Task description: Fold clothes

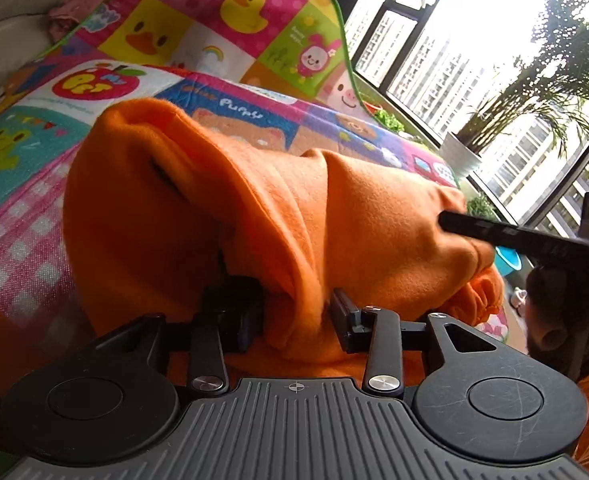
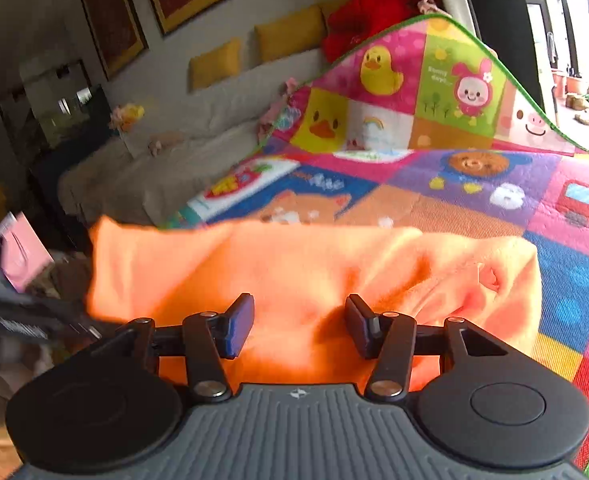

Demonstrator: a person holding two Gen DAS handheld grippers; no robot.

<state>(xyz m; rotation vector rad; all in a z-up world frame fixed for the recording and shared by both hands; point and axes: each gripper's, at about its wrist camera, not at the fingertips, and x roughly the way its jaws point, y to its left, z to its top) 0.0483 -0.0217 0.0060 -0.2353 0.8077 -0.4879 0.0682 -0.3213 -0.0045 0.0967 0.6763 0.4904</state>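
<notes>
An orange fleece garment [image 1: 254,208] lies bunched in thick folds on a colourful cartoon play mat [image 1: 198,28]. My left gripper [image 1: 294,308] is shut on a hanging fold of it, with the cloth pinched between the two pads. At the right of the left wrist view, a black finger [image 1: 514,236] of the other gripper rests against the garment's edge. In the right wrist view the same orange garment [image 2: 294,256] spreads in front of my right gripper [image 2: 298,316]. Its jaws stand open over the cloth with nothing pinched between them.
The mat [image 2: 474,184] has its far corner turned up against a pale sofa [image 2: 198,136] carrying yellow cushions [image 2: 290,32] and a red heap [image 2: 374,16]. Large windows [image 1: 434,48] and a white potted plant [image 1: 460,156] stand to the right. A pink item [image 2: 22,256] is at the left.
</notes>
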